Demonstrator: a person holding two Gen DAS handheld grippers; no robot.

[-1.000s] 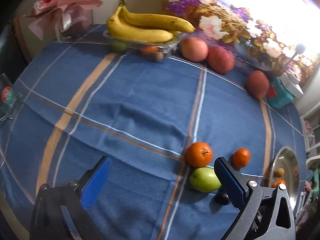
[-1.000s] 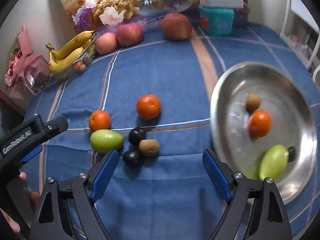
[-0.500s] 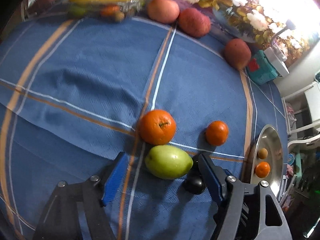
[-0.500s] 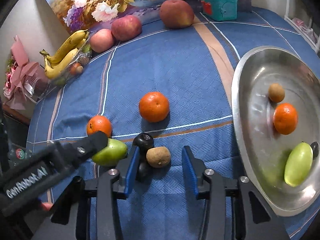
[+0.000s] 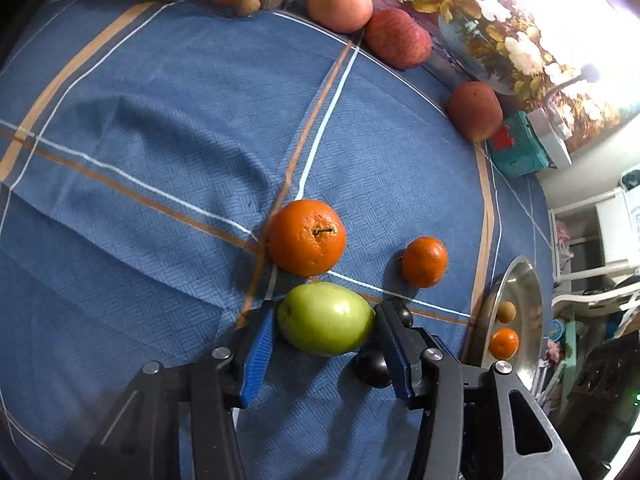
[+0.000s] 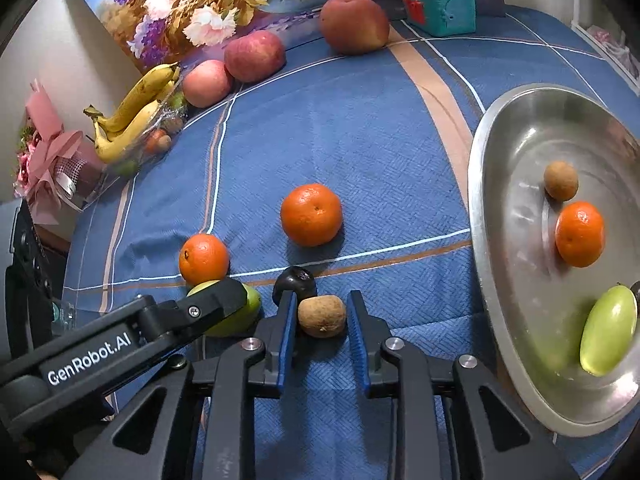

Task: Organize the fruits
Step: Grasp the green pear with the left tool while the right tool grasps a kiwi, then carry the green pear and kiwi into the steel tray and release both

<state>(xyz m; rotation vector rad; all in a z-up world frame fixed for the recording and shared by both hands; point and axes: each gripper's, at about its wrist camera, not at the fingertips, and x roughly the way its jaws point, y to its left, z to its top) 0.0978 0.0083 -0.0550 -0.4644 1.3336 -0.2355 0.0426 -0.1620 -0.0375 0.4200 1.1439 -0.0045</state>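
A: How does the left gripper (image 5: 326,326) stand?

B: Its jaws are closing, with the smooth oval green fruit (image 5: 326,319) between the blue pads. The pads (image 5: 259,354) sit just at the fruit's two ends, and whether they already press on it cannot be told. The fruit lies on the blue checked tablecloth (image 5: 160,120).

A: What lies around that gripper?

B: A large round orange (image 5: 307,237) sits just beyond the fingertips, almost touching the green fruit. A smaller orange (image 5: 424,262) lies beyond and to the right. A small glossy black fruit (image 5: 372,368) rests just outside the right finger.

A: And the right gripper (image 6: 322,318)?

B: Its jaws are closing too, and stand narrow around the small brown fuzzy round fruit (image 6: 322,316). The left pad touches it; a sliver of gap shows at the right pad. Another dark fruit (image 6: 295,282) sits just past the left fingertip.

A: Where is the dish?

B: The shiny oval steel tray (image 6: 504,280) lies to the right of the right gripper, holding an orange, a brown fruit and a green one.
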